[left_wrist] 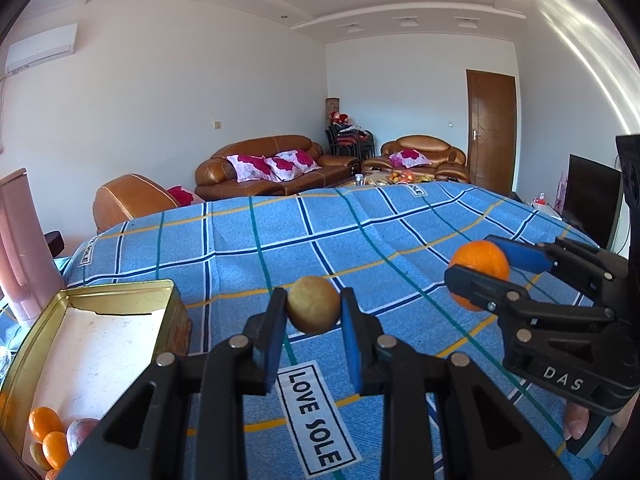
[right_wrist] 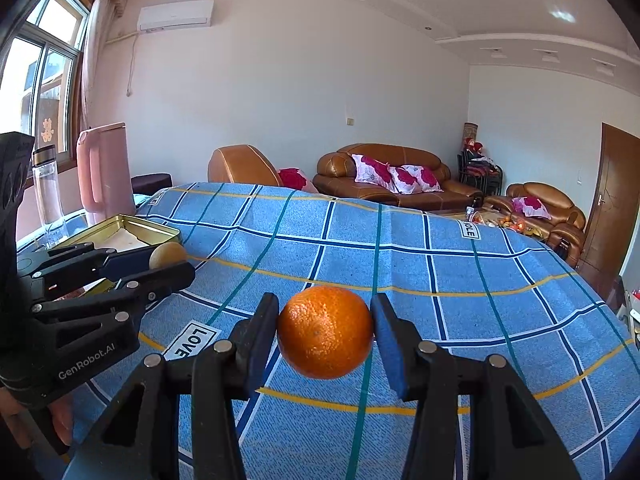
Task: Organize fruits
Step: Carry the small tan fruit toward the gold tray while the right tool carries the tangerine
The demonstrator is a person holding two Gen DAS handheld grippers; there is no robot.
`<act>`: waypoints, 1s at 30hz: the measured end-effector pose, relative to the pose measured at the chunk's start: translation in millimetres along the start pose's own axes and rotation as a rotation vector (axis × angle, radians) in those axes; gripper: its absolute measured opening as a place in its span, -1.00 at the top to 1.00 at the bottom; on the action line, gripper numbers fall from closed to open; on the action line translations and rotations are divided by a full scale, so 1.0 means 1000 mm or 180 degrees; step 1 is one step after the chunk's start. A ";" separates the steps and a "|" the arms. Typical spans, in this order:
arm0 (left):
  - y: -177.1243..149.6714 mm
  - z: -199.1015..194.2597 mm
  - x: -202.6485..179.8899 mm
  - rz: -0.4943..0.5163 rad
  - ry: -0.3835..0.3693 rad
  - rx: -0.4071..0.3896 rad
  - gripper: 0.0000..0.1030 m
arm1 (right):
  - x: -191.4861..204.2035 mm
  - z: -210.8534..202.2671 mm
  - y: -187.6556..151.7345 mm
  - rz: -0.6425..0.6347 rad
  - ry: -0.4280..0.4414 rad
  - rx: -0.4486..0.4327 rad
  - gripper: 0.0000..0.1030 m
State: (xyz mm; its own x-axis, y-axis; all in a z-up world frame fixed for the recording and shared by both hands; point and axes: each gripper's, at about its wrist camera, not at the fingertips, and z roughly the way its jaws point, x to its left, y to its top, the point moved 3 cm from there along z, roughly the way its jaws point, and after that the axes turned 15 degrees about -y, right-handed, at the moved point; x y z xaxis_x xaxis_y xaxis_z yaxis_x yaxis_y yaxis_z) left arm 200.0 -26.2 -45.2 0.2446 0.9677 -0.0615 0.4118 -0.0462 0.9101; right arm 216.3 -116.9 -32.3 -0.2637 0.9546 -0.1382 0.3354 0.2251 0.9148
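My left gripper (left_wrist: 313,312) is shut on a small tan-yellow round fruit (left_wrist: 313,304), held above the blue checked cloth (left_wrist: 280,240). The same fruit (right_wrist: 168,255) shows in the right wrist view between the left gripper's (right_wrist: 170,264) fingers, next to the gold tin. My right gripper (right_wrist: 325,330) is shut on an orange (right_wrist: 325,332), also lifted off the cloth. In the left wrist view the orange (left_wrist: 480,272) hangs at the right in the right gripper (left_wrist: 478,276). An open gold tin (left_wrist: 96,320) at the left holds several oranges (left_wrist: 45,424) and a reddish fruit (left_wrist: 80,432).
A pink jug (right_wrist: 105,172) and a clear bottle (right_wrist: 48,192) stand behind the gold tin (right_wrist: 124,232) near the window. Brown leather sofas (right_wrist: 400,176) and a low table with fruit lie beyond the far edge of the cloth. A dark screen (left_wrist: 592,196) stands at the right.
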 end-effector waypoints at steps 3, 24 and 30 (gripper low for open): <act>0.000 -0.005 -0.002 0.0035 0.0014 -0.0054 0.46 | -0.001 -0.003 0.000 0.0015 -0.0004 -0.0049 0.03; -0.003 -0.033 -0.011 0.0124 0.0040 -0.0267 0.46 | 0.003 -0.021 0.000 -0.0069 0.0002 -0.0287 0.03; -0.003 -0.037 -0.010 0.0105 0.0013 -0.0280 0.46 | 0.010 -0.019 0.001 -0.0160 -0.0017 -0.0272 0.03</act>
State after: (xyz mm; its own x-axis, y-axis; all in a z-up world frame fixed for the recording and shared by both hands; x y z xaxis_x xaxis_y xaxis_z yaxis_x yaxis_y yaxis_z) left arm 163.9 -26.5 -32.8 0.2531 0.9670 -0.0294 0.3247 -0.0563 0.9442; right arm 197.3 -111.0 -25.8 -0.2735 0.9436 -0.1865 0.2435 0.2555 0.9357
